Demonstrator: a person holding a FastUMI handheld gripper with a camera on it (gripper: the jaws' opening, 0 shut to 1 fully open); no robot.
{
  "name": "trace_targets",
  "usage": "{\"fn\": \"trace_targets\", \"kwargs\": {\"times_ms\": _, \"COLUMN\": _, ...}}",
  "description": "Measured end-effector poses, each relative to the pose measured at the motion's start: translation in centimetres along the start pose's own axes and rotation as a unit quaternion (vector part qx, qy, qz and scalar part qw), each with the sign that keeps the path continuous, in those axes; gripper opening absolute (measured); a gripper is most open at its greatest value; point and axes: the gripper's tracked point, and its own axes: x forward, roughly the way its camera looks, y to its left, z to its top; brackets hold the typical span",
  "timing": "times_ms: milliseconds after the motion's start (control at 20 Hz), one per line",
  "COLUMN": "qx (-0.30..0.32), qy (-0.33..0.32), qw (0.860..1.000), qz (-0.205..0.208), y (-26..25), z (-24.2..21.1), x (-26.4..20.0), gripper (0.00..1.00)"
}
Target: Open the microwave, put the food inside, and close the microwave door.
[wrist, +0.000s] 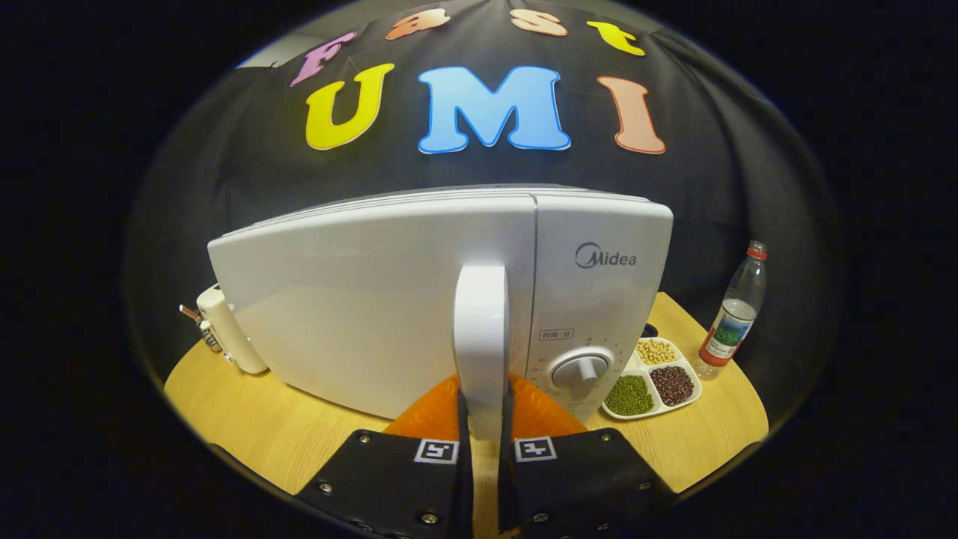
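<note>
on wooden table (pixel 299 442), white microwave (pixel 359 314), tool (pixel 483 423) clamped on its upright handle (pixel 480 329)

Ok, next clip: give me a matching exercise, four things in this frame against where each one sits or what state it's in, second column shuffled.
Things:
1. door handle
2. dial
3. divided dish of beans
4. bottle

Places or states:
A. standing upright at the table's edge, beyond the dish
B. clamped between the fingers of the gripper
C. on the table beside the microwave's control panel
D. on the microwave panel, just beside the handle

Pairs: 1-B, 2-D, 3-C, 4-A
</note>
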Motion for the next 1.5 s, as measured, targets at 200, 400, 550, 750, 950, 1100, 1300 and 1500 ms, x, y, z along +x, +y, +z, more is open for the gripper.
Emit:
{"fn": "trace_targets", "kwargs": {"times_ms": 200, "qx": -0.013, "qy": 0.006, "qw": 1.0, "qz": 0.006, "y": 0.0, "z": 0.0, "x": -0.4, "gripper": 0.13}}
{"fn": "trace_targets", "kwargs": {"times_ms": 400, "qx": -0.031, "qy": 0.005, "qw": 1.0, "qz": 0.003, "y": 0.1, "z": -0.1, "x": -0.8, "gripper": 0.13}}
{"fn": "trace_targets", "kwargs": {"times_ms": 550, "qx": -0.062, "qy": -0.006, "qw": 0.998, "qz": 0.001, "y": 1.1, "z": -1.4, "x": -3.7, "gripper": 0.13}}
{"fn": "trace_targets", "kwargs": {"times_ms": 750, "qx": -0.043, "qy": 0.01, "qw": 0.999, "qz": 0.01, "y": 2.5, "z": -2.8, "x": -6.2, "gripper": 0.13}}
{"fn": "trace_targets", "kwargs": {"times_ms": 950, "qx": -0.041, "qy": 0.028, "qw": 0.998, "qz": 0.024, "y": 4.0, "z": -3.8, "x": -8.7, "gripper": 0.13}}
{"fn": "trace_targets", "kwargs": {"times_ms": 1100, "qx": -0.045, "qy": 0.036, "qw": 0.998, "qz": 0.024, "y": 5.6, "z": -4.9, "x": -10.7, "gripper": 0.13}}
{"fn": "trace_targets", "kwargs": {"times_ms": 1300, "qx": -0.039, "qy": 0.048, "qw": 0.998, "qz": 0.025, "y": 7.8, "z": -6.0, "x": -13.0, "gripper": 0.13}}
{"fn": "trace_targets", "kwargs": {"times_ms": 1500, "qx": -0.037, "qy": 0.055, "qw": 0.998, "qz": 0.017, "y": 9.8, "z": -6.8, "x": -14.8, "gripper": 0.13}}
